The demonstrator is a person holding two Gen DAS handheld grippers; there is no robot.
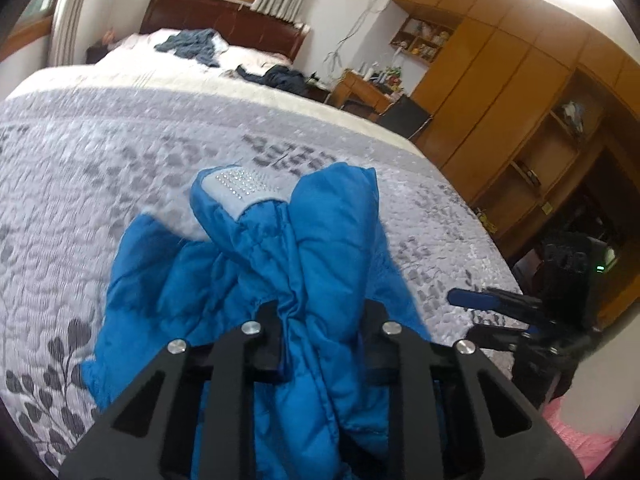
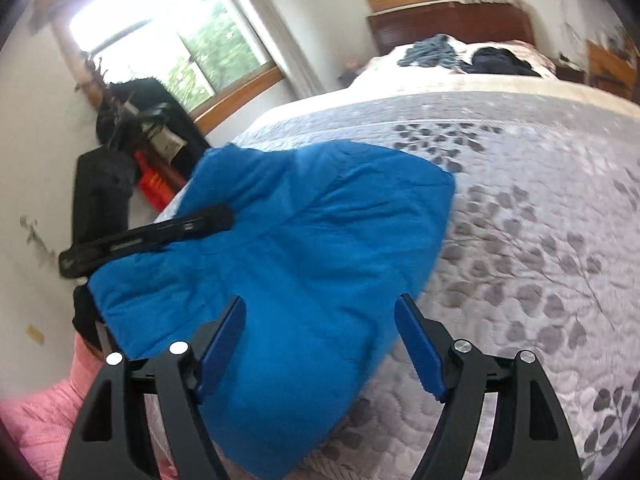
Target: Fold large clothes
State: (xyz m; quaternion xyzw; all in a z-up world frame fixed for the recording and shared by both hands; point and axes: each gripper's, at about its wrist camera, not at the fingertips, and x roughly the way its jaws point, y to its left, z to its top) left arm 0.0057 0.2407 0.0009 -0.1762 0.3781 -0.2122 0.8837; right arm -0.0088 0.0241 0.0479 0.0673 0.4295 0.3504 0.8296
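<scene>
Puffy, light, slippery jacket [image 2: 304, 240] at bed's [image 2: 520, 208] near edge: left gripper [image 1: 320, 340] clamps bunched fabric; right gripper [image 2: 320, 344] gapes wide; grip seams.

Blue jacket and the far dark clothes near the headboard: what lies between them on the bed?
Only bare bedspread, grey leaf-patterned and then a cream band, lies between the blue jacket and the dark clothes. Both wrist views show this.
</scene>
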